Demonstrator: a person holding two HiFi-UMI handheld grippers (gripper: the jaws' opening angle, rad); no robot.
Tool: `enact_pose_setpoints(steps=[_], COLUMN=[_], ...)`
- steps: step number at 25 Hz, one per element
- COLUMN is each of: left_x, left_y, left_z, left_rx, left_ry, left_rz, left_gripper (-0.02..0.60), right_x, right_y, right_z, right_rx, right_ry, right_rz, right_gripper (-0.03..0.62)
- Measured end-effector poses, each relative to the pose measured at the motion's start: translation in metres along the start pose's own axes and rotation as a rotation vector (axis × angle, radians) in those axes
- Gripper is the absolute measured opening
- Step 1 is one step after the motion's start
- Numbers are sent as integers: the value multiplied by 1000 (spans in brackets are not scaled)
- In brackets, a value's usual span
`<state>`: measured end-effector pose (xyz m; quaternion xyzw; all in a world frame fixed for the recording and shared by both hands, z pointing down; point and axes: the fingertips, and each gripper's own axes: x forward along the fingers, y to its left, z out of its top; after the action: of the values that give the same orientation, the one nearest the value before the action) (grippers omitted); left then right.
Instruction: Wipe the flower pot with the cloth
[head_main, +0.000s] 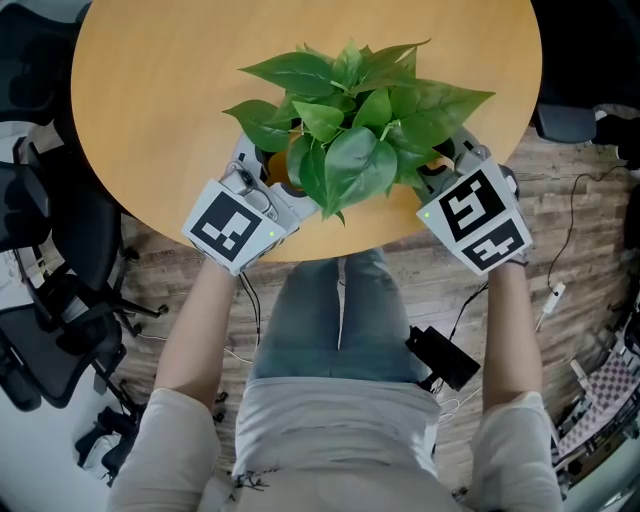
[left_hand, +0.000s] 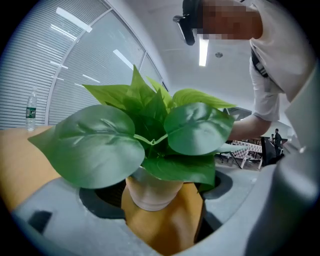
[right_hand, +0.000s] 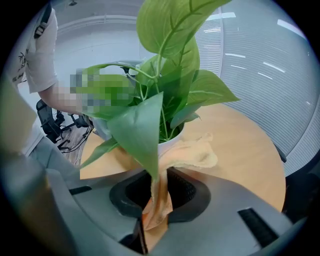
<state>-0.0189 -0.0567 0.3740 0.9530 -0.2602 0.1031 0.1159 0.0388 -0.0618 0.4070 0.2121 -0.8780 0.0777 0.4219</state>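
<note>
- A round light-brown wooden table (head_main: 150, 90) has a small white round flower pot (left_hand: 152, 192) on it, near the edge closest to the person.
- Big shiny green leaves (head_main: 350, 120) grow out of the pot. In the head view they hide almost all of it.
- The right gripper (right_hand: 156, 200) is on the right side of the plant. Its claw is clenched on a thin orange-tan cloth (right_hand: 197, 152).
- The cloth goes up from the pinched jaws to the pot. Its loose end lies against the pot's rim and hangs over onto the table.
- One long leaf droops down in front of the right jaws.
- The left gripper (left_hand: 162, 200) is on the left side of the plant. Its claw is released, with the jaws spread apart.
- The bottom of the pot sits between those jaws. It is right beside one jaw, and a gap shows next to the other.
- Something orange-brown shows under the pot there. I cannot tell if it is cloth or table.
- A clear plastic bottle (left_hand: 31, 111) stands far off at the table's other side.
- A black office chair (head_main: 50, 330) is on the wooden floor, left of the person.
</note>
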Motion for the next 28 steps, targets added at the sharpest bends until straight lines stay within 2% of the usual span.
enact_pose_setpoints(steps=[10,16,28], left_x=[-3,4,0], left_y=[-3,-9,-10], left_z=[-9,-4,-6], left_rx=[-33,-34,-94], left_ry=[34,2,27], left_rz=[92,140,275], left_gripper=[430,430,426], right_x=[-1,-6,-6], right_y=[18,25,44], right_z=[-8,-15,-13], right_rx=[16,19,4], right_ry=[2,12,40], right_rz=[6,11,24], right_gripper=[57,57,57])
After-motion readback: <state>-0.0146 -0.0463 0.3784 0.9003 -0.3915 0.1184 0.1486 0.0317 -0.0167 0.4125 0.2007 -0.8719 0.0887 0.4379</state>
